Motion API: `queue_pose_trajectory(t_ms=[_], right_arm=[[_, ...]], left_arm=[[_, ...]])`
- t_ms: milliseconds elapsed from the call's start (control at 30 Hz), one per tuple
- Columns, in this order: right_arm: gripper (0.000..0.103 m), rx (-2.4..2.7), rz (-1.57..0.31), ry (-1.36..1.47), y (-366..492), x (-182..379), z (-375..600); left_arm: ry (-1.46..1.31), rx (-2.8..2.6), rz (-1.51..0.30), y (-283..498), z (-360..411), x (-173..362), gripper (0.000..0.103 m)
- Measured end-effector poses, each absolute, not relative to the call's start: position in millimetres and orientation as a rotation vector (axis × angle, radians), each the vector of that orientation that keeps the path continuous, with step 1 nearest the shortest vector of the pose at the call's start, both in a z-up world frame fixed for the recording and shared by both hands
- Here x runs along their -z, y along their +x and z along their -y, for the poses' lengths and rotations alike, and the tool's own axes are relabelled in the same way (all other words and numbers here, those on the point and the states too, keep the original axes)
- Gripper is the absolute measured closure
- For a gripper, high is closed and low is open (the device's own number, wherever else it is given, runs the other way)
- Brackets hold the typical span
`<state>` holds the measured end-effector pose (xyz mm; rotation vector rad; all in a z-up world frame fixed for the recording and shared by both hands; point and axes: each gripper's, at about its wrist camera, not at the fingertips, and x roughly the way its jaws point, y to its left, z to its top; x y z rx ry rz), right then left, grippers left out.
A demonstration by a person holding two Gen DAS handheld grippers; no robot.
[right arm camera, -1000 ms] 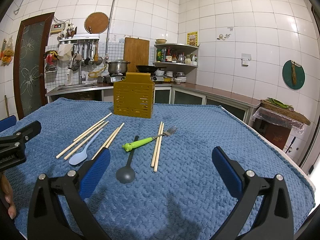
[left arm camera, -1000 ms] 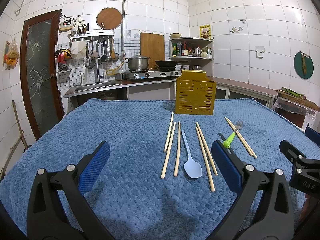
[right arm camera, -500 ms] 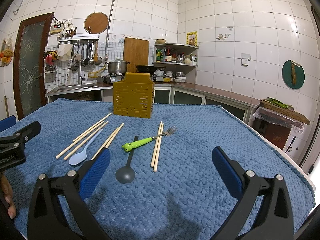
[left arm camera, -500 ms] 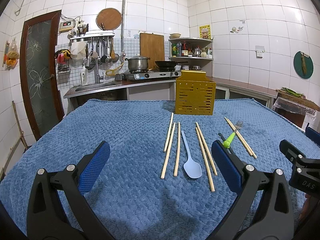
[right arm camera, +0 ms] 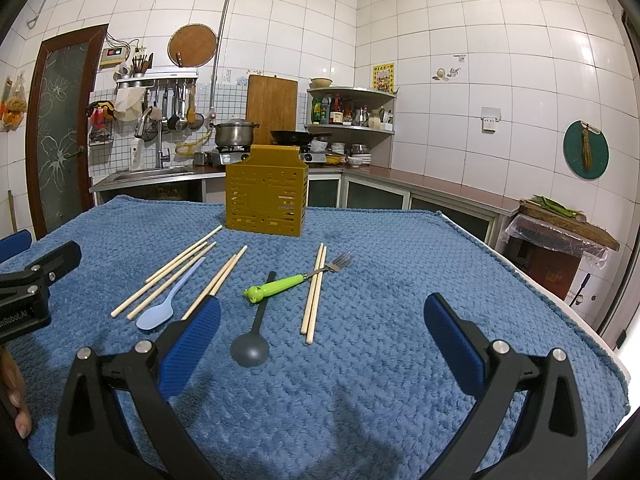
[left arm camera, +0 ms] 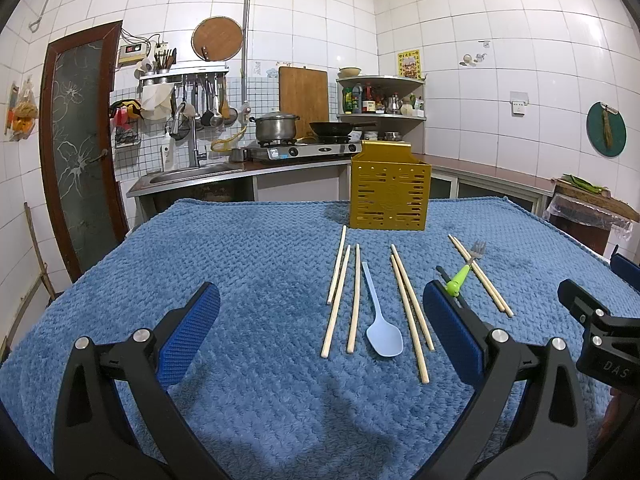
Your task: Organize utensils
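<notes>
A yellow slotted utensil holder [left arm camera: 390, 188] [right arm camera: 266, 196] stands upright at the far middle of the blue cloth. In front of it lie several wooden chopsticks [left arm camera: 340, 296] [right arm camera: 314, 292], a light blue spoon [left arm camera: 380, 320] [right arm camera: 168, 304], a fork with a green handle [left arm camera: 464, 272] [right arm camera: 296, 278] and a dark ladle [right arm camera: 252, 340]. My left gripper [left arm camera: 320, 332] is open and empty, near the table's front, short of the chopsticks. My right gripper [right arm camera: 320, 332] is open and empty, just short of the ladle.
The blue knitted cloth [left arm camera: 240, 264] covers the whole table; its right edge shows in the right wrist view [right arm camera: 560, 308]. Behind are a sink counter [left arm camera: 192, 176], a stove with a pot [left arm camera: 276, 128] and a corner shelf. A wooden box [right arm camera: 560, 240] stands off the right side.
</notes>
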<state>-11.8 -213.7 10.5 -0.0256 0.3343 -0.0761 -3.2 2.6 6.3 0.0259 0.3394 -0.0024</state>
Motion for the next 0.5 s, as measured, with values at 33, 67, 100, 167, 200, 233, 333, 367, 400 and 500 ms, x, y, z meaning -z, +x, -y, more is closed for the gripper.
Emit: queue_pose_trajectory(t_ms=[33, 67, 100, 167, 200, 233, 333, 367, 400, 500], right_arm=[[0.004, 0.076, -0.334, -0.026, -12.0, -10.7, 213.3], [0.004, 0.077, -0.334, -0.026, -11.8, -10.6, 213.6], [0.004, 0.077, -0.334, -0.026, -11.8, -10.6, 213.6], [0.004, 0.076, -0.334, -0.027, -12.0, -10.7, 213.2], [0.004, 0.076, -0.334, -0.027, -12.1, -10.7, 213.3], [0.004, 0.076, -0.333, -0.026, -12.3, -10.8, 213.3], [0.004, 0.076, -0.332, -0.025, -12.1, -10.9, 213.6], [0.004, 0.075, -0.332, -0.025, -12.0, -11.0, 213.8], [0.004, 0.075, -0.332, -0.025, -12.0, -11.2, 213.9], [0.004, 0.069, -0.336, -0.022, -12.1, -11.5, 214.5]], left_arm=[[0.026, 0.002, -0.340, -3.1, -2.5, -6.4, 0.005], [0.026, 0.002, -0.340, -3.0, -2.4, -6.5, 0.005], [0.025, 0.002, -0.340, -3.1, -2.5, -6.6, 0.005], [0.025, 0.002, -0.339, -3.2, -2.4, -6.3, 0.005], [0.026, 0.002, -0.339, -3.3, -2.6, -5.9, 0.005], [0.026, 0.002, -0.339, -3.0, -2.1, -6.3, 0.005], [0.027, 0.003, -0.339, -3.3, -2.5, -5.9, 0.005], [0.028, 0.003, -0.339, -3.2, -2.4, -5.8, 0.005], [0.032, 0.004, -0.341, -2.7, -1.7, -6.1, 0.005], [0.037, 0.006, -0.348, -1.7, -0.4, -7.0, 0.005]])
